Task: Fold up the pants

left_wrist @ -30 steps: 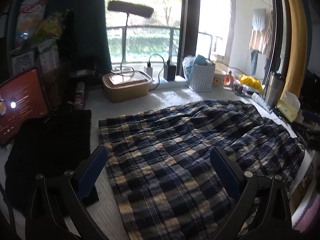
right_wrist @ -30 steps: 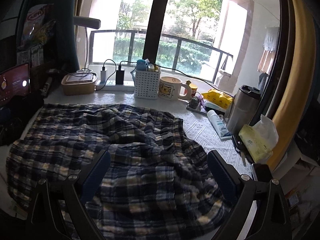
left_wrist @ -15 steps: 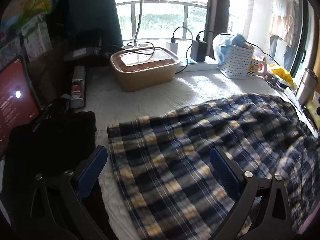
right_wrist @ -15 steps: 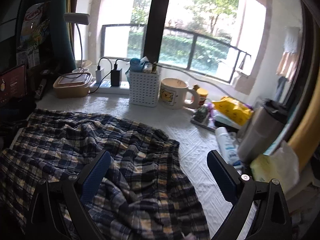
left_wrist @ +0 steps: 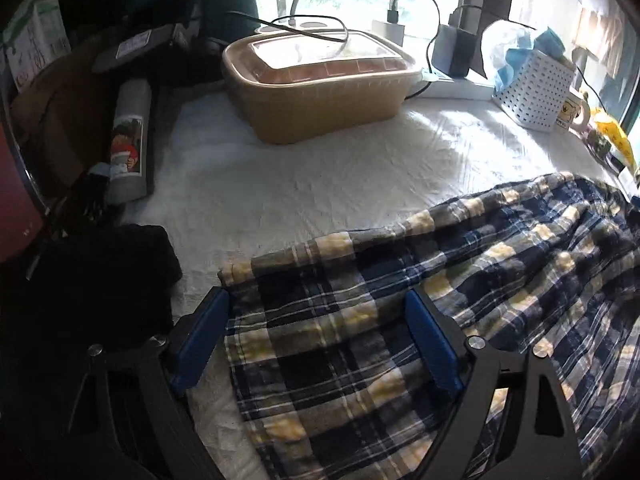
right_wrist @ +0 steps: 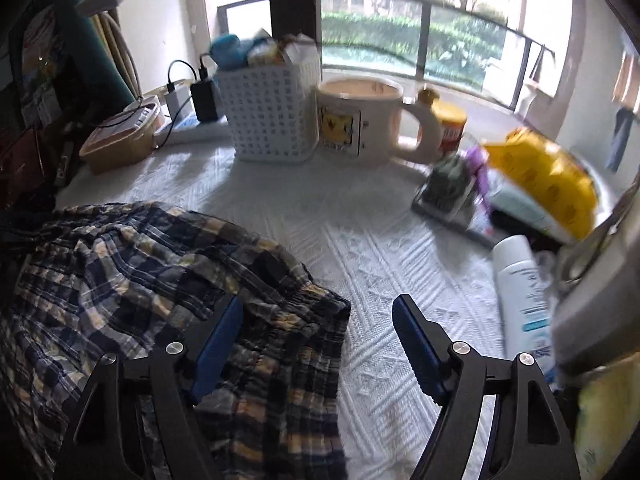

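Where daylight falls, white textured tablecloth (right_wrist: 360, 240) beneath plaid pants (left_wrist: 400, 320).

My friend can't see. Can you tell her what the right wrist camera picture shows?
An open hand-held gripper straddles one end of rumpled plaid pants on a white tablecloth. Behind stand a white basket and a big mug.

Plaid pants (left_wrist: 440, 300) spread flat (rumpled).
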Demonstrator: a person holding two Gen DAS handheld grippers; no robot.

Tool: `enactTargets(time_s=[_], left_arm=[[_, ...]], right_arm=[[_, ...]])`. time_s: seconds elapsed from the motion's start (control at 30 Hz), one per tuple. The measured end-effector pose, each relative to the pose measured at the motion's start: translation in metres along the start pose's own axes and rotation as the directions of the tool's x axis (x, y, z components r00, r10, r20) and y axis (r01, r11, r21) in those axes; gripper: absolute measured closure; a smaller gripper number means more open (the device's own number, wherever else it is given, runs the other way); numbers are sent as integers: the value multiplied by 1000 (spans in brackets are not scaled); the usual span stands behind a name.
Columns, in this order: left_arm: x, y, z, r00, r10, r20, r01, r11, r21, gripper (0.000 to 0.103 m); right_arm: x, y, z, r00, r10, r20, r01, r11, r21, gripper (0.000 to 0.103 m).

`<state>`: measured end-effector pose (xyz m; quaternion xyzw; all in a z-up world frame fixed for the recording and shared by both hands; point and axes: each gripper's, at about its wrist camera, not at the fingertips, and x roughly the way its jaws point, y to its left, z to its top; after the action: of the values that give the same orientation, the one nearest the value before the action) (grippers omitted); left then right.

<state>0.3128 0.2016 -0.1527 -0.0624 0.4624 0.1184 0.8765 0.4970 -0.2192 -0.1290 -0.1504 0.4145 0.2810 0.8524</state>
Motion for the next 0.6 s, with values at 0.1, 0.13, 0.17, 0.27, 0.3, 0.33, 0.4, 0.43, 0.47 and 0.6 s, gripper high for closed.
enactTargets(time_s=[0.1,0.13,0.17,0.27,0.3,0.33,0.4,0.43,0.47,0.6], left_arm=[[1,-4,2,1000,-8,21,8,1000,5,27],[0,-8,3,999,-13,31,12,1000,15,37],[0,-11,4,999,-25,37,24,999,26,44],[-1,-27,8,998,-54,42,51,996,77,84],[-2,-33,8,997,-67,40,63,993,96,98],[-2,-39,8,998,-47,47,41,992,115,98],[-1,-43,11,998,-28,63,19,991,134,99],[0,-42,14,997,-27,72,18,991,130,99],[1,-40,19,996,-29,81,19,993,117,99],[-4,-41,42,989,-25,147,6,992,124,99]], right_arm=[[9,6,0,1000,-5,-25,4,999,-52,25],[10,10,0,1000,-6,-30,4,998,-69,28],[12,12,0,999,-7,-33,5,997,-83,31],[19,16,-1,999,-4,-39,1,997,-83,58],[18,17,-1,999,-1,-33,-2,996,-85,61],[18,16,0,1000,8,-28,-10,997,-81,69],[13,18,2,1000,-6,-8,5,997,-76,71],[10,18,4,1000,-15,4,16,997,-74,72],[8,17,7,1000,-25,16,26,997,-72,72],[-8,13,21,995,-73,70,78,994,-71,78]])
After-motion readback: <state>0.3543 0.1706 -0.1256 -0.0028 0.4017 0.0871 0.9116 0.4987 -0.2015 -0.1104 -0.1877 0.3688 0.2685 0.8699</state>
